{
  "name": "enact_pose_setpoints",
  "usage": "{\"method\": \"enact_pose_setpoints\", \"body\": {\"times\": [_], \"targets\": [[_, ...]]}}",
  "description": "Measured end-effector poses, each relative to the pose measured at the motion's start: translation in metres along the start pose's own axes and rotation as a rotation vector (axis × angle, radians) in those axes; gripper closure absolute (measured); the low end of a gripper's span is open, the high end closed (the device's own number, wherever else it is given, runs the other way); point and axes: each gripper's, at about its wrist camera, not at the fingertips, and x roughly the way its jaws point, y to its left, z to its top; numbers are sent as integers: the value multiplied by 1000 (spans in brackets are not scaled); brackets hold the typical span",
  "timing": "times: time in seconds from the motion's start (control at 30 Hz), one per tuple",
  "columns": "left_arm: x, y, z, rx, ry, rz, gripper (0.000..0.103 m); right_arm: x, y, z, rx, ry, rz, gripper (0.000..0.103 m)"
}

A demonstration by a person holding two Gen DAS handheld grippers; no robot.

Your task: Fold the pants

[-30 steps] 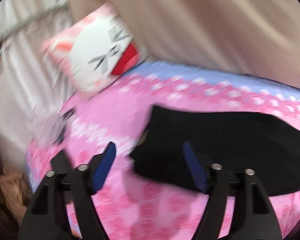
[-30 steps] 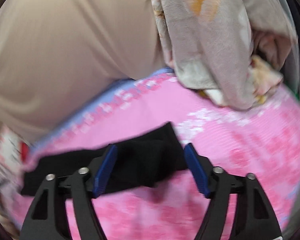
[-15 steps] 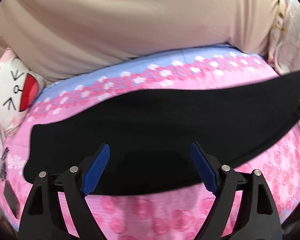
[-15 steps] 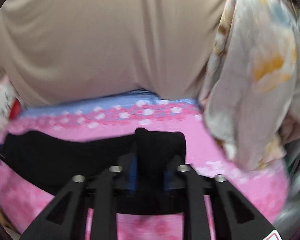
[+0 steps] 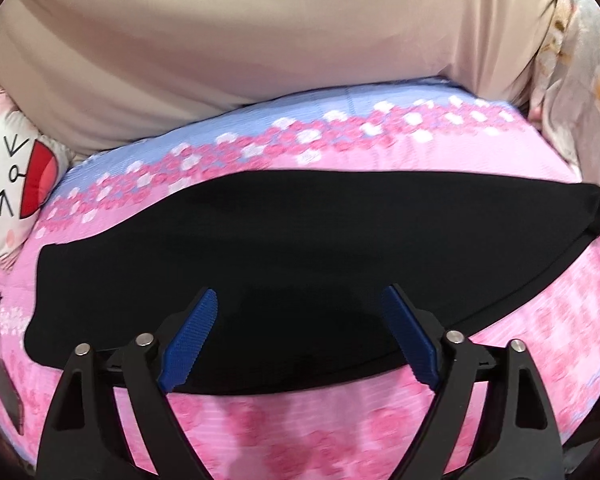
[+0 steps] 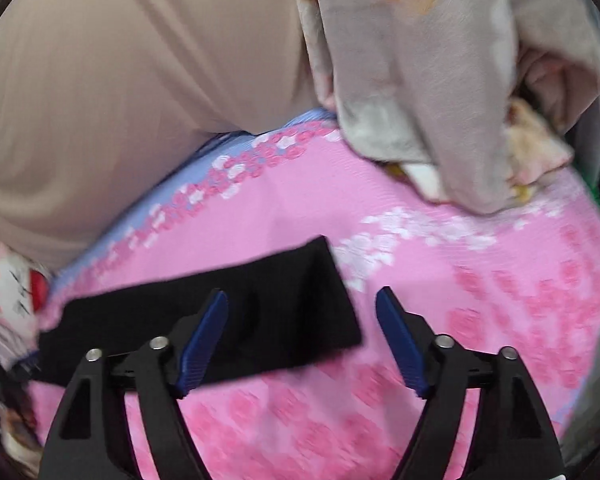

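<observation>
Pants (image 5: 300, 264) flat on bed (image 5: 300, 432). Left claw (image 5: 300, 336) over pants middle, right claw (image 6: 300, 332) over pants end, both spreading, empty. Risk: snagging bedsheet, dragging fold crooked.

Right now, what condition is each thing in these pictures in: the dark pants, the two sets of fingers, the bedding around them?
black pants: lying flat as a long folded strip on the bed, held by neither gripper.
left gripper: fingers opening, apart over the pants, not pressing them.
right gripper: fingers opening, above the strip's end, nothing gripped.
pink floral sheet: spread out under the pants.
cartoon pillow: lying at the bed's edge.
floral blanket: bunched in a heap.
</observation>
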Motion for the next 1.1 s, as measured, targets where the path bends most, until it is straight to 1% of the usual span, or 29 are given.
{"method": "enact_pose_setpoints", "body": {"times": [0.03,0.07,0.1,0.13,0.17,0.2,0.23,0.27,0.3,0.33,0.37,0.4,0.43,0.5,0.53,0.57,0.6,0.67,0.7,0.73,0.77,0.8,0.87,0.9,0.93,0.97,1.0,1.07,1.1], "targets": [[0,-5,2,4,-6,-6,15,20,-2,11,42,57,64,27],[-1,-10,2,11,-11,-12,14,38,-4,18,77,108,95,28],[-2,-16,2,19,-13,-19,14,58,-7,24,100,167,106,41],[-3,-21,2,26,-13,-23,14,80,-4,29,103,234,95,87],[-3,-24,2,31,-10,-25,14,90,4,33,74,261,81,95],[-2,-27,1,38,-5,-23,14,91,16,38,30,255,64,94],[-2,-27,1,41,-2,-16,14,72,42,47,-80,165,62,95],[-1,-27,1,44,0,-9,14,56,58,49,-154,100,81,95],[0,-27,0,45,4,0,14,26,83,48,-282,-10,103,95],[1,-25,0,42,8,6,14,11,94,44,-351,-58,89,92],[3,-24,0,36,12,8,14,-1,102,36,-430,-94,44,89],[5,-22,0,29,17,5,14,-4,103,26,-496,-105,0,77],[7,-21,0,22,21,3,14,1,92,12,-532,-67,-39,62],[13,-21,0,16,36,0,14,25,51,-12,-503,69,-162,62],[16,-22,0,17,41,0,15,31,37,-18,-481,104,-213,62],[18,-23,1,21,48,-5,14,34,15,-27,-429,138,-278,61],[20,-24,2,26,51,-9,14,27,2,-30,-366,128,-272,61],[23,-30,3,36,53,-13,14,12,-4,-30,-279,75,-208,61],[24,-33,4,40,55,-18,14,2,-1,-27,-240,32,-164,58],[25,-36,5,42,56,-24,14,-2,3,-23,-226,14,-136,47],[26,-38,5,40,58,-28,13,-2,10,-19,-222,1,-116,43],[27,-40,4,39,62,-33,11,0,15,-16,-225,-5,-105,41],[28,-43,1,35,73,-35,10,23,27,-8,-236,30,-100,41],[28,-43,0,35,77,-33,10,45,31,-7,-241,80,-118,42],[27,-41,-3,33,79,-22,10,59,31,-8,-246,121,-137,76],[25,-38,-4,31,81,-12,10,77,32,-11,-265,169,-164,90],[24,-33,-6,28,82,-1,10,85,39,-14,-307,187,-206,92],[21,-18,-10,11,88,30,10,71,48,-8,-347,125,-246,93],[21,-9,-12,1,92,45,10,57,48,0,-334,80,-250,93]]}}
